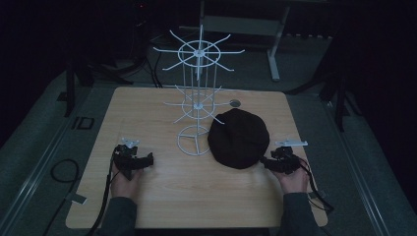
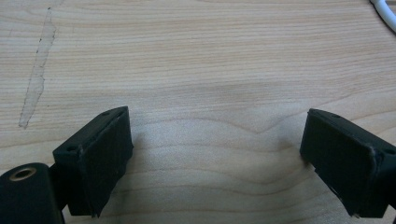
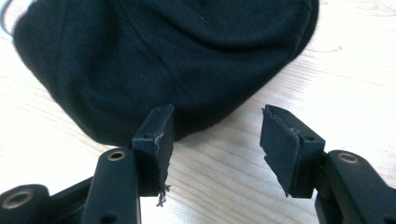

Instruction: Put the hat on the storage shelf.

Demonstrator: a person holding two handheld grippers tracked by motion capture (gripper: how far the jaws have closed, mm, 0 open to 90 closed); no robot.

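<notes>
I see both grippers with jaws apart: left gripper (image 2: 215,158) over bare table (image 2: 201,60), right gripper (image 3: 215,140) at the cap (image 3: 154,56).

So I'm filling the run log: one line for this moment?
left gripper: open, over bare table | right gripper: open, at black hat edge | rack: empty

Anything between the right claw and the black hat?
Nothing: bare wood table separates the open right claw from the black hat, seen in the right gripper view.

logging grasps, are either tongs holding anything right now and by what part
Nothing is held. The left tongs stand open over bare wooden table; the right tongs stand open just short of the black fabric cap.
</notes>
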